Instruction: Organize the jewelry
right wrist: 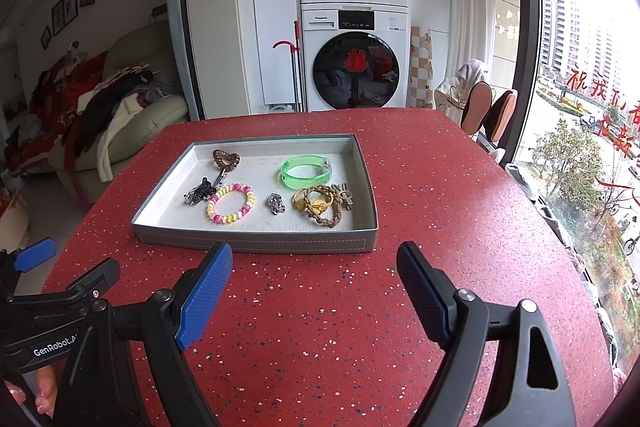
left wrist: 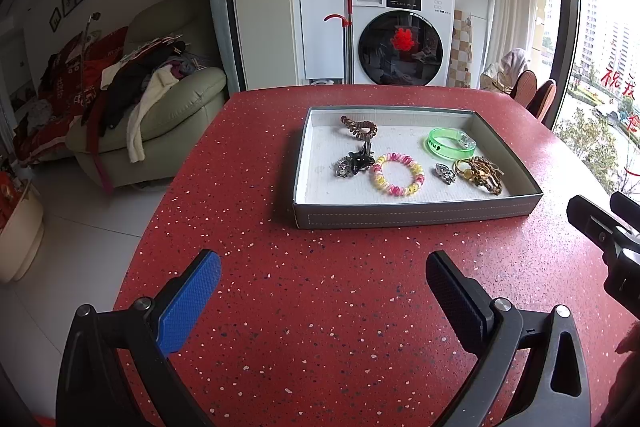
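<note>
A grey tray (left wrist: 416, 215) (right wrist: 256, 241) sits on the red speckled table (left wrist: 320, 307) (right wrist: 320, 327). In it lie a brown spiral hair tie (left wrist: 359, 127) (right wrist: 226, 159), a black hair clip (left wrist: 354, 163) (right wrist: 199, 191), a pink-yellow spiral bracelet (left wrist: 398, 174) (right wrist: 231, 203), a green bangle (left wrist: 450, 143) (right wrist: 306, 171), a small silver piece (left wrist: 445, 173) (right wrist: 275, 204) and a gold-brown tangle of jewelry (left wrist: 480, 173) (right wrist: 322, 207). My left gripper (left wrist: 323, 275) is open and empty, in front of the tray. My right gripper (right wrist: 314, 271) is open and empty, just short of the tray's near wall.
A green sofa (left wrist: 168, 107) piled with clothes stands to the left. Stacked washing machines (left wrist: 400, 47) are behind the table. A window (right wrist: 580, 107) is at the right. The right gripper's body shows at the left view's right edge (left wrist: 608, 231).
</note>
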`<state>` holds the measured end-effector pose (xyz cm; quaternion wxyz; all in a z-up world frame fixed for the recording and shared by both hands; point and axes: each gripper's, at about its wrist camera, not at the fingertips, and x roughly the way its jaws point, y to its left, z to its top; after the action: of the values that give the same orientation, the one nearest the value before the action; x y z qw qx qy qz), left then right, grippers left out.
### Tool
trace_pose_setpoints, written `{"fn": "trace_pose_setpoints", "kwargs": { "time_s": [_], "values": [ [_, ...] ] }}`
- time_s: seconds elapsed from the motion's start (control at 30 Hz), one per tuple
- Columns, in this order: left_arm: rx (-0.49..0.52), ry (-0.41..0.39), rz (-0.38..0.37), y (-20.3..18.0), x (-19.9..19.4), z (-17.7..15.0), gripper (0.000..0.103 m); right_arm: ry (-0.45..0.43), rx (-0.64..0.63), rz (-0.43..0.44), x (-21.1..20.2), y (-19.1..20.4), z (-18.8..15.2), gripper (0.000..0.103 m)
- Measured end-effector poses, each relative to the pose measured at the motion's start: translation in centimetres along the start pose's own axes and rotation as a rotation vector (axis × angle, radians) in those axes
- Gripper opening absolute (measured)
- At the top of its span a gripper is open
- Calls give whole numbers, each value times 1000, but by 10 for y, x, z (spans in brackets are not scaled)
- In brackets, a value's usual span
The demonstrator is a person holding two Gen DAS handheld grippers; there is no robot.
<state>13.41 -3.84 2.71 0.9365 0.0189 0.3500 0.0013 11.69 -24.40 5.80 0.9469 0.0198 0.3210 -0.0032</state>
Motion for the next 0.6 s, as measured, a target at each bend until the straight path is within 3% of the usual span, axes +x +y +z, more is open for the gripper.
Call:
{"fn": "trace_pose_setpoints", "kwargs": {
  "time_s": [0.6],
  "values": [
    [0,2,-1,-1,1,-2,103,1,4,1,2,-2,-1,87]
  ]
}}
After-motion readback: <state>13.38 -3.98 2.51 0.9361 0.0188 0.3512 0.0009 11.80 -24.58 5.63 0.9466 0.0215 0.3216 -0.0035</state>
